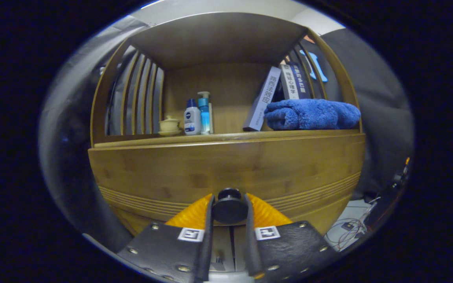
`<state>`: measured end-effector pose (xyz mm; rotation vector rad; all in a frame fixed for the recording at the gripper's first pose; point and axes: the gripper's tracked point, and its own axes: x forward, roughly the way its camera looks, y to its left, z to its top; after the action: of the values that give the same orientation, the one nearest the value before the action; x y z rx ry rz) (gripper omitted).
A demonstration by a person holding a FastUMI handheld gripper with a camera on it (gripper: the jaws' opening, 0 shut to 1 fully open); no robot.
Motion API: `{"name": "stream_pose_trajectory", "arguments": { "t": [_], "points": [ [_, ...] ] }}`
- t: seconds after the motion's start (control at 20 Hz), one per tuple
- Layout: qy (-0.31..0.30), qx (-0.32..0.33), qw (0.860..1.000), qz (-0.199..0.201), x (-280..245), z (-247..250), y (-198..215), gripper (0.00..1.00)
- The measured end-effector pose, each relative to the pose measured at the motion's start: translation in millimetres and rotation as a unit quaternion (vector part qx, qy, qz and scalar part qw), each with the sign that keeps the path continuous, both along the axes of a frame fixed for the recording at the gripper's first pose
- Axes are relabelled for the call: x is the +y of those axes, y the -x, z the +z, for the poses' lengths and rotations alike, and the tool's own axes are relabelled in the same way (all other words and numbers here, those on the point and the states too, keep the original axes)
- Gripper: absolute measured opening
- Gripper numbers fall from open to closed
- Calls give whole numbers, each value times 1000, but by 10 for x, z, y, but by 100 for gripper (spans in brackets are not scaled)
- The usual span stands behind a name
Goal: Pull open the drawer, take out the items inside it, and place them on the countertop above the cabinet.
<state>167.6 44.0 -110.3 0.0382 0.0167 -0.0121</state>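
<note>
Drawer (226,173) under the cabinet's countertop (226,137) remains shut, its dark round knob (229,206) clamped between both fingers of the gripper (229,214), leaving the pull and all unloading ahead.

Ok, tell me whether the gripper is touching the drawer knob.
Touching. The gripper view shows the gripper with both fingers pressed against the sides of the black drawer knob, no gap visible.
</note>
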Motion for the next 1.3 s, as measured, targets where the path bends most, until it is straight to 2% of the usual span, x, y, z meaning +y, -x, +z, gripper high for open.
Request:
{"name": "stream_pose_trajectory", "arguments": {
  "t": [0.05, 0.1, 0.7, 1.3],
  "points": [
    [-5, 7, 1000, 0, -2, -12, 55, 31],
    [-4, 4, 1000, -3, -12, -4, 97, 25],
    [-5, 33, 999, -19, 2, -70, 1058, 24],
    [-2, 20, 1000, -18, -7, -180, 1803, 25]
  ]
}}
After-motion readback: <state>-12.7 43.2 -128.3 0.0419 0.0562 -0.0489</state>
